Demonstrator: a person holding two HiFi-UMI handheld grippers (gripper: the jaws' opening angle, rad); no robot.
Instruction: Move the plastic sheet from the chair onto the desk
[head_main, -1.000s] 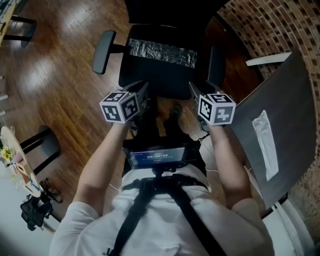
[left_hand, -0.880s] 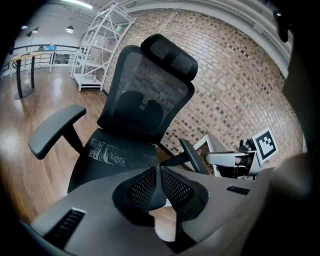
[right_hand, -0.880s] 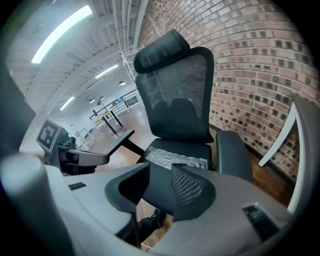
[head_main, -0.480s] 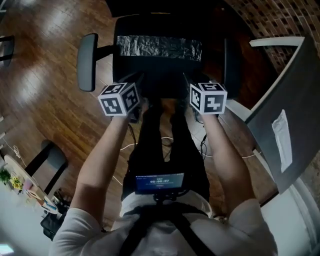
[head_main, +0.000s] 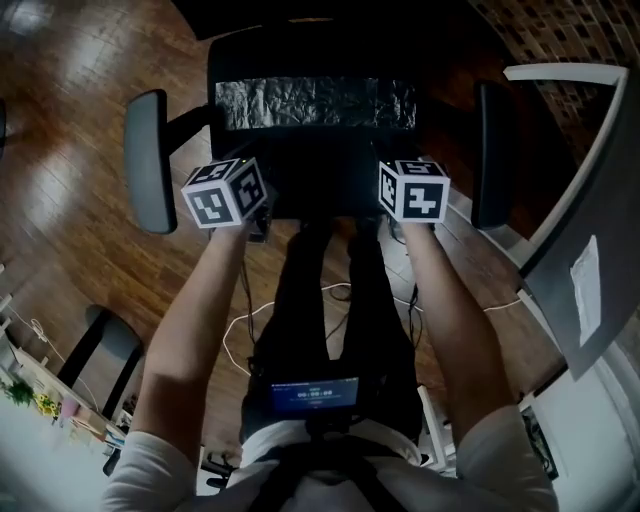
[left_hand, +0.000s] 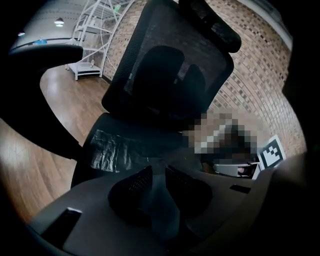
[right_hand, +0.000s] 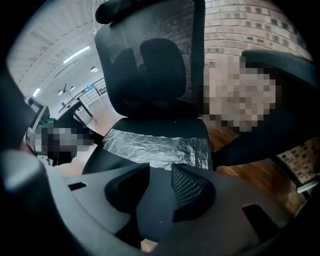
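A crinkled clear plastic sheet (head_main: 315, 103) lies across the back of the black office chair's seat (head_main: 320, 165). It also shows in the left gripper view (left_hand: 112, 150) and the right gripper view (right_hand: 155, 147). Both grippers hover at the seat's front edge, short of the sheet. The left gripper (left_hand: 157, 172) has its jaws opening, with nothing between them. The right gripper (right_hand: 161, 172) is open with a moderate gap and is also empty. The dark grey desk (head_main: 600, 200) stands at the far right.
The chair's armrests (head_main: 147, 160) (head_main: 492, 150) flank the two grippers. Its mesh backrest (right_hand: 150, 70) rises behind the sheet. A white flat piece (head_main: 585, 290) lies on the desk. Cables (head_main: 250, 325) trail over the wooden floor beside the person's legs.
The chair has come square in front of me and both grippers have moved forward to the seat's front edge. The desk has slid toward the right edge of the head view.
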